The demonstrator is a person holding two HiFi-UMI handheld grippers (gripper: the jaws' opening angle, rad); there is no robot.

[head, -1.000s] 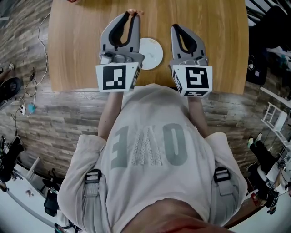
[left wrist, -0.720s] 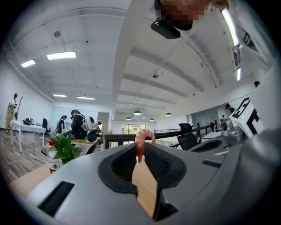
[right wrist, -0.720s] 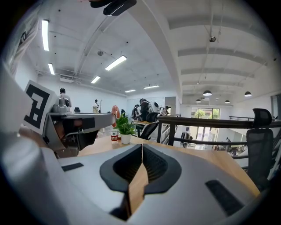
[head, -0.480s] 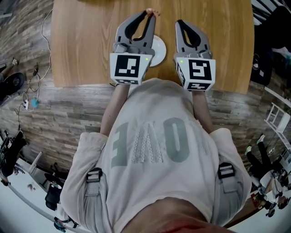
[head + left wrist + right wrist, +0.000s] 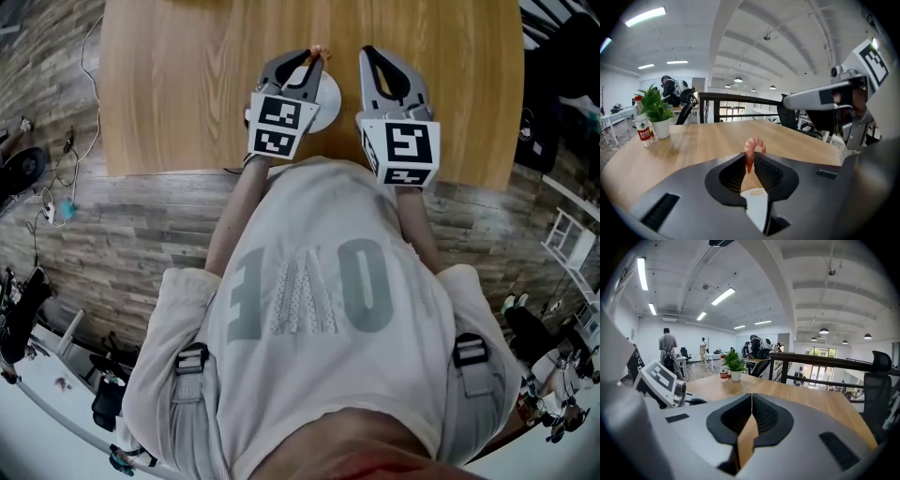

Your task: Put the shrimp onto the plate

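A pink shrimp [image 5: 751, 151] is pinched by its tail between the tips of my left gripper [image 5: 750, 159], its curled body sticking up past them. In the head view that left gripper [image 5: 313, 56] hangs over the white plate [image 5: 330, 101] on the wooden table [image 5: 178, 84], with the shrimp [image 5: 319, 51] at its tips near the plate's far rim. To the right, my right gripper [image 5: 367, 52] is shut with nothing in it, beside the plate. In its own view the right gripper [image 5: 751, 397] shows jaws closed together, empty.
A potted plant [image 5: 656, 112] and a water bottle [image 5: 643, 127] stand at the table's far end; the same plant [image 5: 735, 366] shows in the right gripper view. Several people stand far off in the room. The near table edge [image 5: 187, 171] runs just below the grippers.
My left gripper has carried the shrimp rightward and tilted over the plate. The right gripper has kept nearly the same place.
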